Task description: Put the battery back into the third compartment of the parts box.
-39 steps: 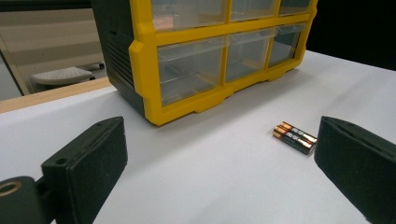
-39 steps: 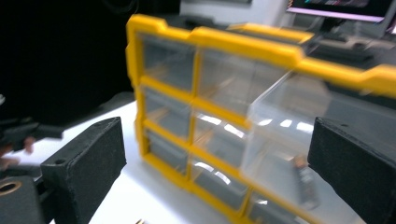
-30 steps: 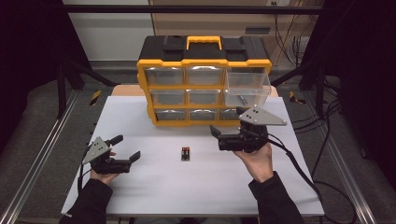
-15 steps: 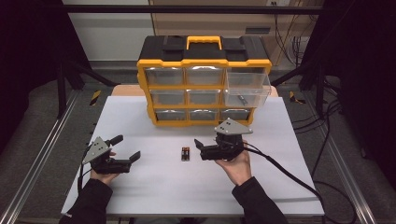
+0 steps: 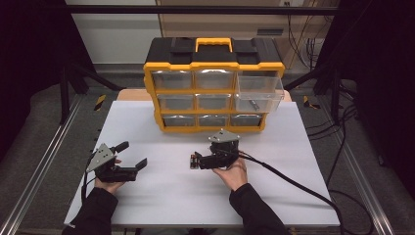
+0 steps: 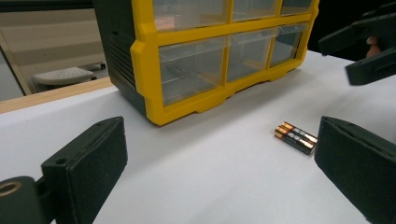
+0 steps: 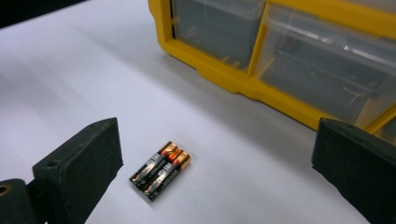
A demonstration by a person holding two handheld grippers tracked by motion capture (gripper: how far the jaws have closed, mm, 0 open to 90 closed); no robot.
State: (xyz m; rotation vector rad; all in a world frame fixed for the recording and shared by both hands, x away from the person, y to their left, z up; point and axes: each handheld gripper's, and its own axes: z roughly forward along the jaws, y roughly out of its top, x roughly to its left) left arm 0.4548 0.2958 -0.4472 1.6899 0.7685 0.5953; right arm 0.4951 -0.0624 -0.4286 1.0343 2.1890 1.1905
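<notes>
The left tool rests low on the white worktop at the left, its jaws spread wide and holding nothing; it sits well apart from the work and nothing crowds it. To its right, near the middle of the worktop, lie the batteries: two small cells side by side, touching, flat on the surface, in front of the yellow drawer cabinet and apart from it. From the left gripper view the batteries sit out beyond the right-hand jaw. The right tool is down beside them with its jaws wide and empty, and in the right gripper view the pair lies between the jaws, nearer the left one.

The likely trouble is in the closing. The cells lie at a slant to the jaws and off centre, so I judge one pad may meet them first and push or roll them instead of clamping. Being two loose round cells, they could also split, leaving one behind, or squirt out if pinched on the curved sides.

Further right, the cabinet's upper right drawer stands pulled out, with a small item inside. Its overhanging front is the thing to clear on any lift that way. The cable trailing from the right tool crosses the worktop and could drag.
</notes>
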